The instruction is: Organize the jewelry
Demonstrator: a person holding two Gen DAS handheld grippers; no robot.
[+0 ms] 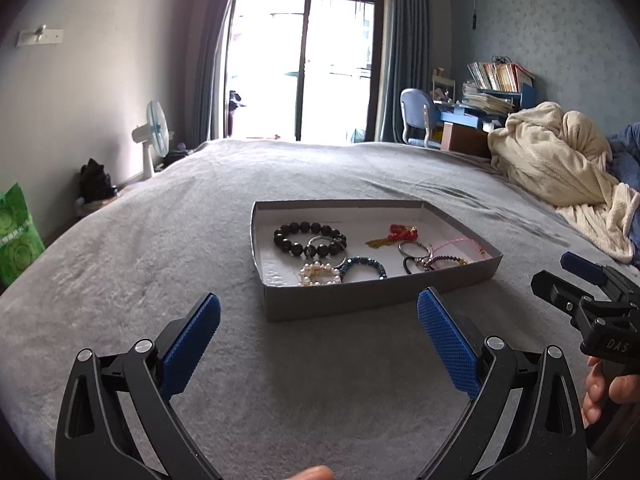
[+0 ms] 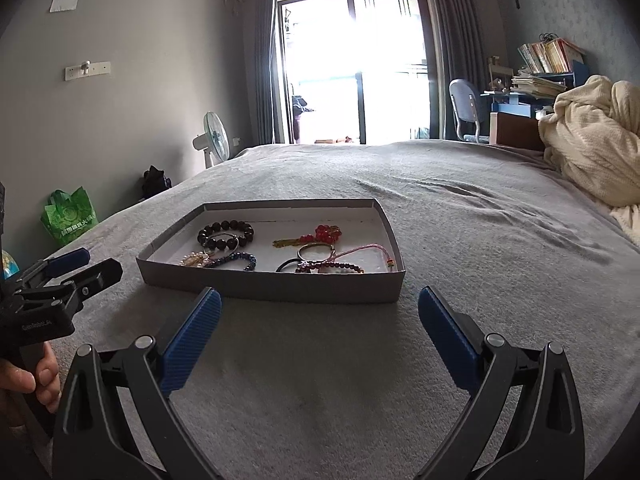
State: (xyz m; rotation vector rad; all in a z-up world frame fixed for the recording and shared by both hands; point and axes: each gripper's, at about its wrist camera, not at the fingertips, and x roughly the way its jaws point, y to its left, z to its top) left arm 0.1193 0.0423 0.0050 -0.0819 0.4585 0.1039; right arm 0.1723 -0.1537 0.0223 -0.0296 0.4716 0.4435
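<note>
Left wrist view: left gripper [image 1: 319, 314] spread wide, holding nothing, above the grey bedspread [image 1: 160, 248].
Right gripper [image 2: 320, 308]: also wide, nothing between the pads.
Box [image 1: 372, 300]: at 12 o'clock of both grippers, just beyond the fingertips, apart.
Jewelry: black bead bracelet [image 1: 308, 238], pearl bracelet [image 1: 320, 274], red beads [image 1: 402, 233] inside the box.

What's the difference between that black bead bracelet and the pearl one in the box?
The black bead bracelet has large dark beads in one open ring, lying toward the far side of the box. The pearl bracelet has small whitish beads, bunched in more than one strand with gold-coloured bits, lying at the near wall. A thin metal ring overlaps the black one; a blue beaded bracelet touches the pearl one. Both are beaded loops lying flat in the left half.
</note>
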